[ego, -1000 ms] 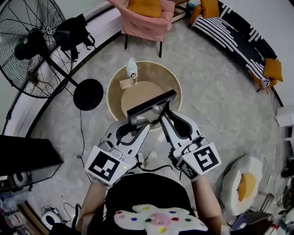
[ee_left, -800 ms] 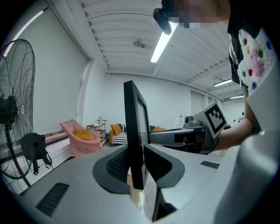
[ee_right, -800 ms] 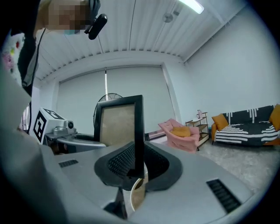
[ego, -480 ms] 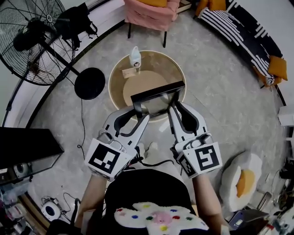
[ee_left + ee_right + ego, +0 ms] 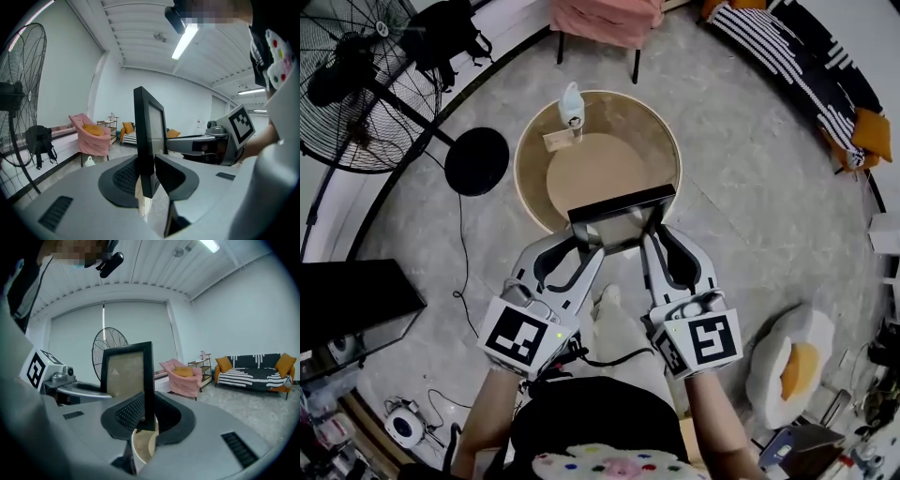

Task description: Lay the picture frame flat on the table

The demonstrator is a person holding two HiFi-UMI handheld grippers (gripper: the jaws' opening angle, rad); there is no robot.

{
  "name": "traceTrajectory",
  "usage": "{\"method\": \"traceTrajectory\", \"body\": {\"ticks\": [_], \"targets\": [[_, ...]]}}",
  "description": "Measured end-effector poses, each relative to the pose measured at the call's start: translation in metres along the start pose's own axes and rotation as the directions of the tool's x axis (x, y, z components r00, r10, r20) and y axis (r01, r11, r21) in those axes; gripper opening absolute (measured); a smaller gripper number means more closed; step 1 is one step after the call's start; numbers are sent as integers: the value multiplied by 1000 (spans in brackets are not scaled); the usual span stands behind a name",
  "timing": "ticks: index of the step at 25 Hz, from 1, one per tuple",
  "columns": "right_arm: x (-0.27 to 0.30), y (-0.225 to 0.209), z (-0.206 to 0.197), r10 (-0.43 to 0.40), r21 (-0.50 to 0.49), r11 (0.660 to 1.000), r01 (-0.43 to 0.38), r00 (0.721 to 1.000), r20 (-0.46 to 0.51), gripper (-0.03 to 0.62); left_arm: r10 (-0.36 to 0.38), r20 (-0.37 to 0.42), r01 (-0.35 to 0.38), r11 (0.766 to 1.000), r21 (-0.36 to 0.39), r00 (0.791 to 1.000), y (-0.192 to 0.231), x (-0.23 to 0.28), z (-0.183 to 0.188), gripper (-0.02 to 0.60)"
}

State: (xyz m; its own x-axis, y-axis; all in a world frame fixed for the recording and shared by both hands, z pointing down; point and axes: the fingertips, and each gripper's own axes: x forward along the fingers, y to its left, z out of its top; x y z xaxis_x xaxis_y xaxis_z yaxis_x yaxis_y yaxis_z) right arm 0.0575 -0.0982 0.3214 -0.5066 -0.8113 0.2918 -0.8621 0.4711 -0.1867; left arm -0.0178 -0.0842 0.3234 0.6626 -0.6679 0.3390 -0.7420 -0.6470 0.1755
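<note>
Head view first: the picture frame (image 5: 619, 204) was a plain black rectangle with a glassy, greyish pane. It stood tilted over the near rim of the round wooden table (image 5: 600, 169), not flat. I couldn't tell if its bottom edge touched the tabletop. The left gripper (image 5: 581, 246) was at its lower left corner and the right gripper (image 5: 649, 239) at its lower right.

Left gripper view: the picture frame (image 5: 149, 136) showed edge-on, a thin dark slab standing straight up between the pads of the left gripper (image 5: 146, 177). Those jaws were opening and looked slack around the edge rather than biting it.

Right gripper view: the picture frame (image 5: 125, 376) showed its beige panel inside the black border, and the right gripper (image 5: 145, 417) had its narrow jaws clamped on the side rail, with the table (image 5: 140, 446) just below.
</note>
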Motion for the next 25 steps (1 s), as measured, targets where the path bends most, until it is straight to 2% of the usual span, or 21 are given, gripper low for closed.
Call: {"method": "traceTrajectory", "body": {"ticks": [8, 13, 16, 25], "targets": [[31, -24, -52, -70, 1, 998, 70, 995, -76, 81, 55, -108, -58, 998, -19, 993, 27, 39, -53, 126], [53, -36, -95, -70, 11, 997, 72, 989, -130, 81, 53, -165, -66, 995, -78, 985, 44, 59, -97, 133], [64, -44, -123, -72, 34, 996, 78, 984, -162, 81, 50, -197, -67, 994, -81, 979, 51, 73, -123, 135], [99, -66, -208, -95, 96, 987, 126, 955, -281, 81, 39, -295, -90, 982, -164, 955, 75, 110, -208, 141]]}}
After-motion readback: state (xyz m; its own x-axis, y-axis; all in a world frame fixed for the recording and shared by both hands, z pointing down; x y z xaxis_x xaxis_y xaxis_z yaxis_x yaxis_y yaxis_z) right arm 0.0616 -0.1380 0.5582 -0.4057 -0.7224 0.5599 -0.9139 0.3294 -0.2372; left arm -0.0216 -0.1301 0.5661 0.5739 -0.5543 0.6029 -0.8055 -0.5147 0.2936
